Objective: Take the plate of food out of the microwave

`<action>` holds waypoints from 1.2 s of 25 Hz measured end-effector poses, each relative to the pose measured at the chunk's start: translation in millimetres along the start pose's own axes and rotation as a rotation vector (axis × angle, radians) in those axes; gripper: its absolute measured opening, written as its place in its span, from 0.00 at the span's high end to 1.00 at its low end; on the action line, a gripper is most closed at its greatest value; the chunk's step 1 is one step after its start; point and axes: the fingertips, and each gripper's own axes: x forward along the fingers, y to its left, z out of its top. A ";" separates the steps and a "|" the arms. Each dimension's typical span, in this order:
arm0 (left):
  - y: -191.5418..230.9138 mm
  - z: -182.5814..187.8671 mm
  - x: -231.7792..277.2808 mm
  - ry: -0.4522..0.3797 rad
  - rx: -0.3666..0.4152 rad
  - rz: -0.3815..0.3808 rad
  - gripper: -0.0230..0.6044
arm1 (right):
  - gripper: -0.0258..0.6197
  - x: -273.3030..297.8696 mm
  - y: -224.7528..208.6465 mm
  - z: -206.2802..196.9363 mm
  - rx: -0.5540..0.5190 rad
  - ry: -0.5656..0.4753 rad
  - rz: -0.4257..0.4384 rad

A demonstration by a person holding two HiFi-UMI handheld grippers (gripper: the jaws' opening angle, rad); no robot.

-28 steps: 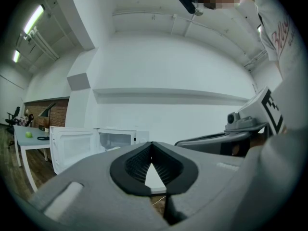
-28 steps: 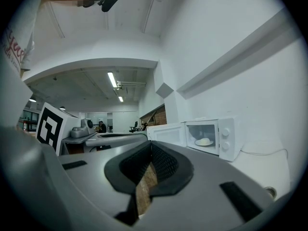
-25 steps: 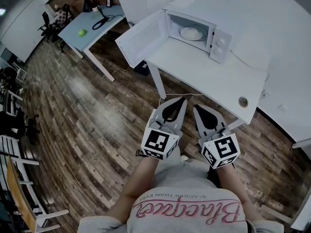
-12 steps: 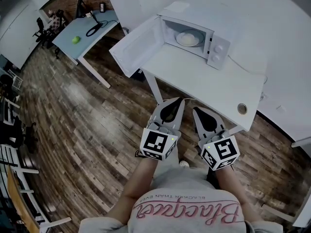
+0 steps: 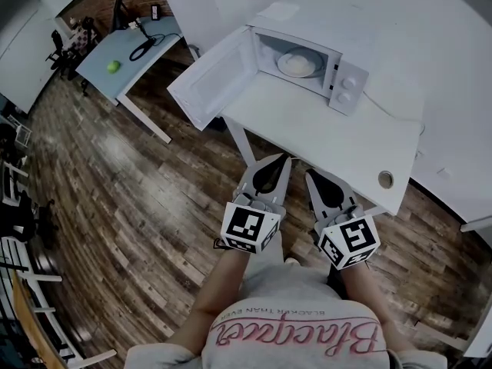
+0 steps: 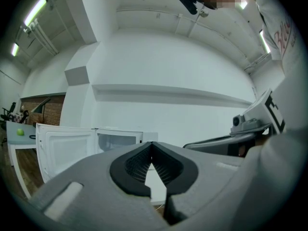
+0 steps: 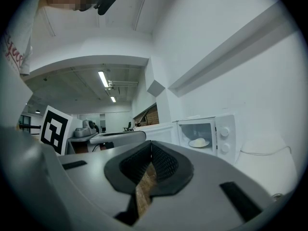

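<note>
A white microwave (image 5: 307, 56) stands at the far end of a white table (image 5: 323, 137), its door (image 5: 211, 75) swung open to the left. Inside it rests a plate of pale food (image 5: 296, 63), which also shows small in the right gripper view as the plate (image 7: 198, 142). My left gripper (image 5: 287, 157) and right gripper (image 5: 308, 172) are side by side at the table's near edge, well short of the microwave. Both point level at it and are shut, with nothing between them. In the left gripper view the open microwave (image 6: 118, 141) lies ahead.
A grey-blue desk (image 5: 146, 56) with a green ball (image 5: 113, 66) and cables stands at the far left on the wooden floor. Chairs line the left edge. The table has a round cable hole (image 5: 385, 179) near its right front corner. White walls lie behind.
Both grippers have moved forward together towards the table, whose near edge now lies closer to their tips. Their jaws stay shut.
</note>
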 end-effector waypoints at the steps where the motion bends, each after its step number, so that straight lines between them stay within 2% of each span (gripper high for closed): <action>1: 2.8 -0.5 2.9 0.000 -0.002 -0.003 0.95 | 0.94 3.4 -1.5 0.1 -0.003 0.000 -0.001; 30: 106.1 -12.2 120.5 0.030 -0.064 -0.106 0.95 | 0.94 137.2 -81.1 7.0 -0.010 0.072 -0.074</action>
